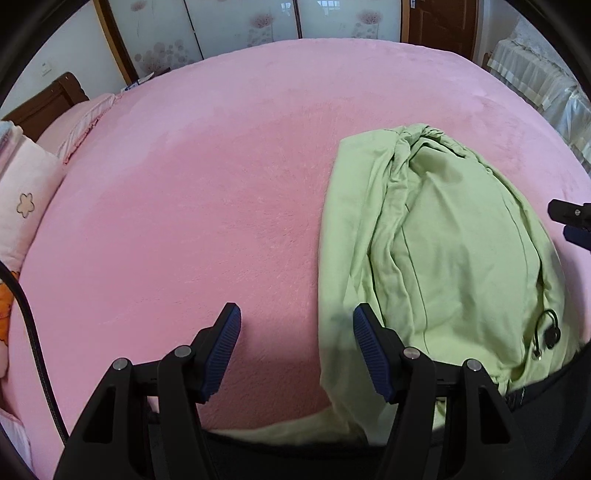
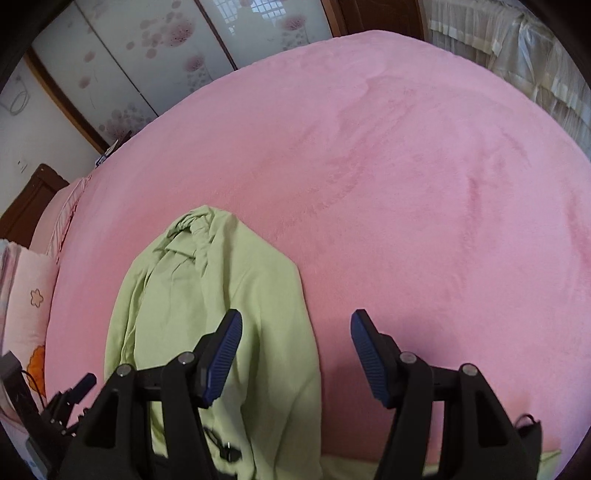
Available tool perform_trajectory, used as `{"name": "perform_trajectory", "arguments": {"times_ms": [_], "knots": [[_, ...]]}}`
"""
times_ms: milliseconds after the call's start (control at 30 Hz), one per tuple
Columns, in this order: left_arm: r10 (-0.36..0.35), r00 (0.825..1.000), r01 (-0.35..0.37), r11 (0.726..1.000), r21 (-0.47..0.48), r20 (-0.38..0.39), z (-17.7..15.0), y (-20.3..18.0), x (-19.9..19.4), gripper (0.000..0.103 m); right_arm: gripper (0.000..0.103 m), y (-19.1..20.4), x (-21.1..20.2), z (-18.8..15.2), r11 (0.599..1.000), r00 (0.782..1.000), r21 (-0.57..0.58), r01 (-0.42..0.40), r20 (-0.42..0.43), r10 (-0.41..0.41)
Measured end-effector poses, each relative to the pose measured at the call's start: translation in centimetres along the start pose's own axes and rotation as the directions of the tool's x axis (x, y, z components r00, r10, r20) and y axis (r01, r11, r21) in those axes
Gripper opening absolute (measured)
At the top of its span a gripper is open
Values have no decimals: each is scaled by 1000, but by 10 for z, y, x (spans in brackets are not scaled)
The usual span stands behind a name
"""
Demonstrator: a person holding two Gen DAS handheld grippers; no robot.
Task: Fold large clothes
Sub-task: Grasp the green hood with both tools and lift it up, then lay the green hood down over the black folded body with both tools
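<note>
A light green garment (image 1: 436, 258) lies partly folded lengthwise on the pink bed cover (image 1: 203, 203), its near end hanging over the bed's front edge. My left gripper (image 1: 297, 325) is open and empty, hovering over the garment's left edge. In the right wrist view the garment (image 2: 207, 314) lies at lower left on the bed cover (image 2: 406, 184). My right gripper (image 2: 295, 328) is open and empty above the garment's right edge. Its tip also shows at the right edge of the left wrist view (image 1: 570, 218). A black cord with a toggle (image 1: 546, 332) lies on the garment's near end.
Pillows with flower prints (image 1: 22, 206) lie at the left of the bed by a wooden headboard (image 1: 48, 103). Sliding wardrobe doors (image 1: 229, 29) stand behind the bed. Pale curtains (image 2: 517, 51) hang at the right. A black cable (image 1: 29, 332) runs along the left.
</note>
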State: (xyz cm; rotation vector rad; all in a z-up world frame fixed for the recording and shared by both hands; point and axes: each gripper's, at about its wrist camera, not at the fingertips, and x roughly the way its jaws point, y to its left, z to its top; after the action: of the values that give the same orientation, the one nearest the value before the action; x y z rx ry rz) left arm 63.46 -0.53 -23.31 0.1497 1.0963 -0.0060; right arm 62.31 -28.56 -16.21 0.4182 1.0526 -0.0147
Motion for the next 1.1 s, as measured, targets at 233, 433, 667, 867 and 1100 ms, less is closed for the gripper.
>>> {"name": "perform_trajectory", "arguments": {"times_ms": [233,433,667,867,1100], "knots": [[-97,995,97,995,-23,-13,2,-5,24,27,61,5,39,6,999,1000,38,-4,-21,5],[-63,997,61,998,31,47,-4,-26,12,5,2,48,39,-6,987,999,-155,30,18,-28],[-105,989,107,994,-14,101,-18,-11,-20,4,1,76,-64,-46,916,938,-396,-64,289,191],[-229,964,235,972,-26,136,-69,18,-69,4,1,62,-160,-130,764,855,-633,-122,323,405],[-362,927,366,930,-22,100,-146,40,-105,5,3,28,-158,-231,674,924,-735,69,302,235]]}}
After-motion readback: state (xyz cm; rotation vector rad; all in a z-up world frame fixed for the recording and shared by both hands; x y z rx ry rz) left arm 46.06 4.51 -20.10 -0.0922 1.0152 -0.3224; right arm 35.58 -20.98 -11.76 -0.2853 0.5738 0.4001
